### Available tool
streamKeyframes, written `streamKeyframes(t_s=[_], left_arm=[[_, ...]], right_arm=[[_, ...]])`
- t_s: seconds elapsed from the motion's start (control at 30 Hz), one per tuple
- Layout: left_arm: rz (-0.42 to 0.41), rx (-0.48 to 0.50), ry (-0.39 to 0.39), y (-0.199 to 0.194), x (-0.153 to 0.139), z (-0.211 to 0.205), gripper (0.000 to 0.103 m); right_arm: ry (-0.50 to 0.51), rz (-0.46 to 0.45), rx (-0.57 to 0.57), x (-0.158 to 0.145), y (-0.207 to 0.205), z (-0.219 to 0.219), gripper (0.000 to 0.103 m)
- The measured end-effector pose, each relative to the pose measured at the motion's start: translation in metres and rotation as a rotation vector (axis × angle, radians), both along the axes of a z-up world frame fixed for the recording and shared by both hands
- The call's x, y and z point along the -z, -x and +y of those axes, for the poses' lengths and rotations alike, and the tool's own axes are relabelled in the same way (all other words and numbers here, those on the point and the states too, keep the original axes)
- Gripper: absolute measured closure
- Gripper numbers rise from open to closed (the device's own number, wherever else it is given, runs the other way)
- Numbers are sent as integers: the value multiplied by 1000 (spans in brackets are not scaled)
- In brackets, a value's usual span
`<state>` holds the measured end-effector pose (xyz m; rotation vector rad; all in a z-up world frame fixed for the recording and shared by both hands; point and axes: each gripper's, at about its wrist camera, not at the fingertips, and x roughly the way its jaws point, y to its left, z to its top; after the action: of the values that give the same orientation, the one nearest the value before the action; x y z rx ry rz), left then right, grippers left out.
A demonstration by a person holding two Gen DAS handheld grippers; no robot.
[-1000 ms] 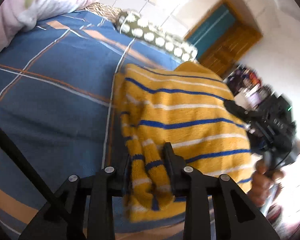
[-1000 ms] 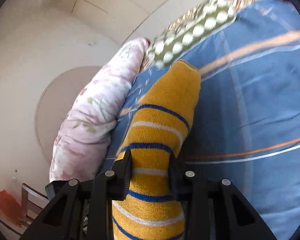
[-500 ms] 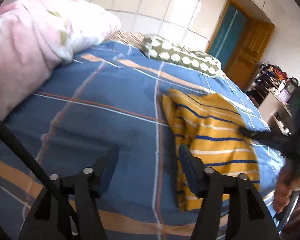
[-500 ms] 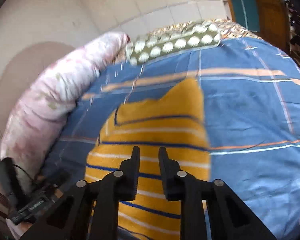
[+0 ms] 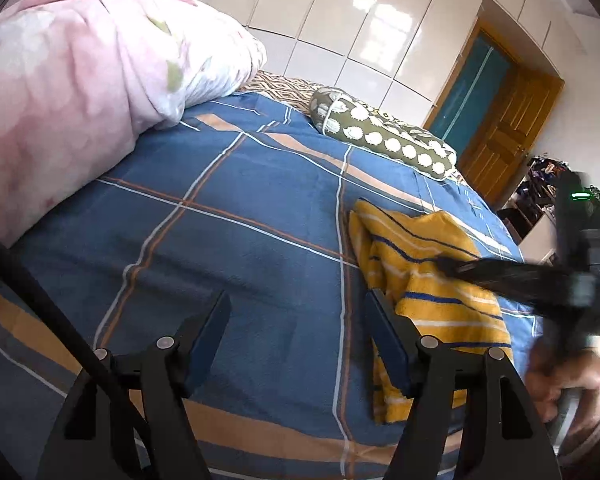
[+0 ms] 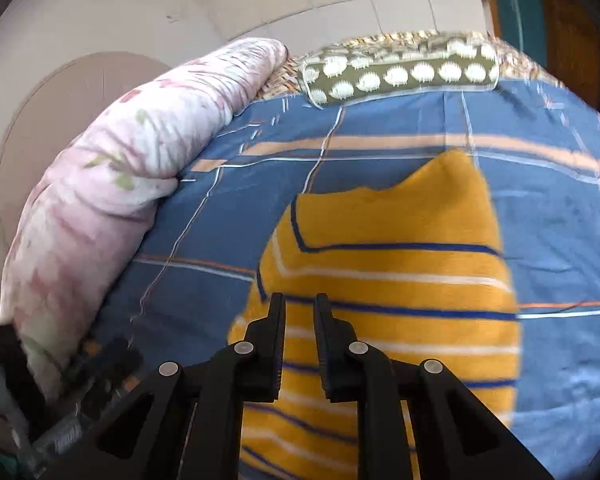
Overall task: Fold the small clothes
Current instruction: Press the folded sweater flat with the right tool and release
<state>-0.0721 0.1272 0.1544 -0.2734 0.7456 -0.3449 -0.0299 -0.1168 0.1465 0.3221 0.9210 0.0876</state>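
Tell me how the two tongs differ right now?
The left tongs gape wide; the right tongs are nearly closed, with only a narrow slit between them. The left tongs hang over bare blue bedspread, with the yellow striped garment just off to one side; the right tongs sit directly over that garment. Neither holds any cloth. Both are the same black two-finger build.

Left wrist: you look low across the bedspread (image 5: 228, 240), sweater (image 5: 428, 280) at right.
Right wrist: you look close down onto it.
Shared: sweater, bedspread.
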Motion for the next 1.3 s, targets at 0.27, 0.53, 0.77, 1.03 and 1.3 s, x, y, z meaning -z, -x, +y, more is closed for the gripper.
streamKeyframes(t_s=[0.27,0.53,0.77,1.03,1.3], left_arm=[[-48,-11,-54,6,-6,3,31],[-87,-19,-104,12,-7,-4,28],[-90,-12,-112,12,-7,-8,26],[-91,-6,-140,14,-4,-15,25],[-137,-18,-183,28,-6,-24,22]], right_arm=[[-79,-12,-46,5,-5,9,86],[-115,-27,-6,7,11,4,87],[-13,-58,88,9,69,-25,85],[-45,-38,104,23,130,-43,84],[97,-61,86,17,179,-38,69]])
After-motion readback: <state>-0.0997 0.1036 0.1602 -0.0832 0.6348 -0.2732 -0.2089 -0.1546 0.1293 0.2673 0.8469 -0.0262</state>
